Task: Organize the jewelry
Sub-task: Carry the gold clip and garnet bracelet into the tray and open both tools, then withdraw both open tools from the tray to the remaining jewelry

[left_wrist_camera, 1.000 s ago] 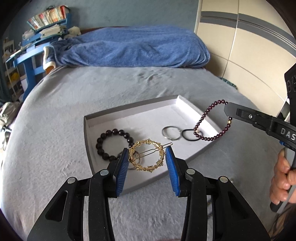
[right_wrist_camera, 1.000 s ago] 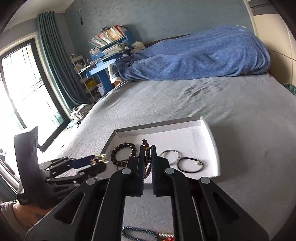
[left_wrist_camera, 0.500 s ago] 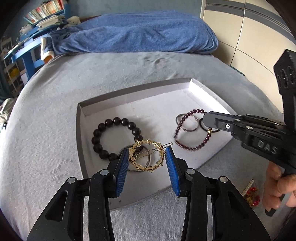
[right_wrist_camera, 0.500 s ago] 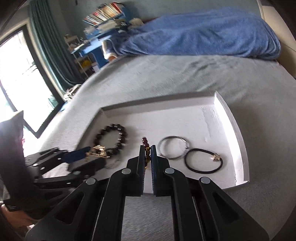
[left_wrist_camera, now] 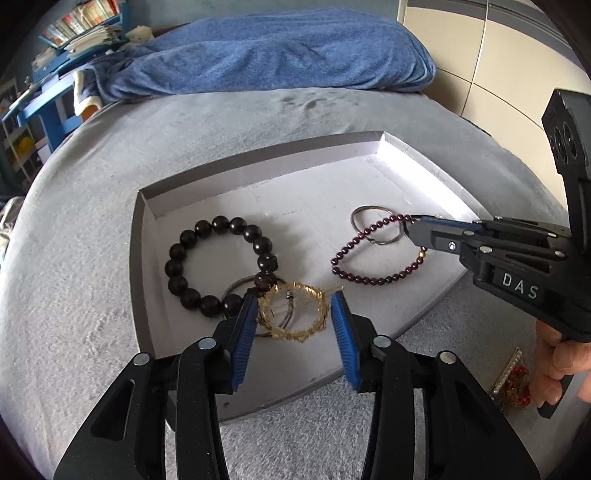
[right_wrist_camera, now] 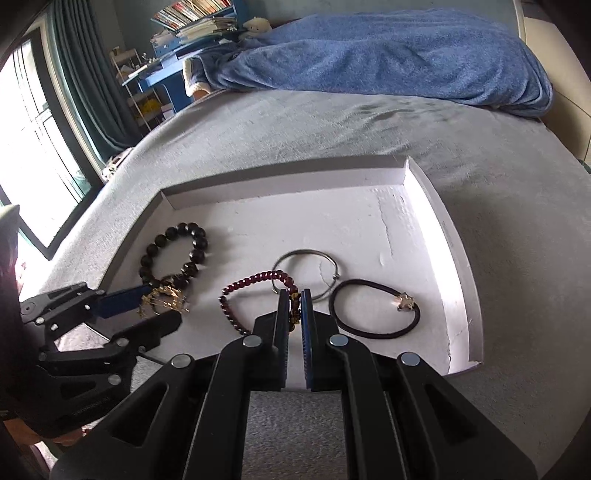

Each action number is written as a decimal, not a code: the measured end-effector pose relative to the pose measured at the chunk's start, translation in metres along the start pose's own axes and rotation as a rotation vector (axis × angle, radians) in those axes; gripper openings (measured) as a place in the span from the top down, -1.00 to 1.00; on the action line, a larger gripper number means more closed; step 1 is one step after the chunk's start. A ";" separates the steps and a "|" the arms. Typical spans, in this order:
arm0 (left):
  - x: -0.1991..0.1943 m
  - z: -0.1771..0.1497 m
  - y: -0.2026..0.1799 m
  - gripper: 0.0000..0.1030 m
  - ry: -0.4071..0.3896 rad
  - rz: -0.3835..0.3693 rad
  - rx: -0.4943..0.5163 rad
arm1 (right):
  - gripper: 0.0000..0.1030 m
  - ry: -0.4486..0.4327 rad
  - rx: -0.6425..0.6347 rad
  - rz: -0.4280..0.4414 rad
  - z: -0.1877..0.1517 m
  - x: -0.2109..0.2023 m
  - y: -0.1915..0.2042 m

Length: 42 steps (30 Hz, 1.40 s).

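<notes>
The left hand-held gripper (left_wrist_camera: 294, 325) has just been opening, its blue pads spread around the gold hair clip (left_wrist_camera: 293, 313), which is lying in the white tray (left_wrist_camera: 258, 177) on the bed; the right hand-held gripper (right_wrist_camera: 294, 312) is pinching the garnet bead bracelet (right_wrist_camera: 236, 291), whose loop is resting on the tray floor.

Grey bed cover (left_wrist_camera: 92, 229), blue blanket (left_wrist_camera: 280, 55) at its head, blue bookshelf (right_wrist_camera: 192, 22), teal curtain (right_wrist_camera: 85, 85)
</notes>
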<state>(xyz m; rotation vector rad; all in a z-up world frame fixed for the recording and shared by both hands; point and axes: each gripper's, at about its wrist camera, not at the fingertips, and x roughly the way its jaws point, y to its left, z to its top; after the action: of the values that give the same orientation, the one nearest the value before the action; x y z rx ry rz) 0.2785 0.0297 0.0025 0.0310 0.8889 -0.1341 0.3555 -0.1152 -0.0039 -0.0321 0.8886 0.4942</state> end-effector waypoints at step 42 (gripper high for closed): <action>-0.094 -0.054 0.017 -0.77 -0.072 0.035 -0.120 | -0.32 -0.092 0.134 -0.017 -0.057 -0.086 -0.018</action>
<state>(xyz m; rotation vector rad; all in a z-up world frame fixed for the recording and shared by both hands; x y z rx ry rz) 0.1806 0.0612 0.0404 -0.0697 0.8226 -0.0488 0.2762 -0.1788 0.0215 0.1041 0.8291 0.4158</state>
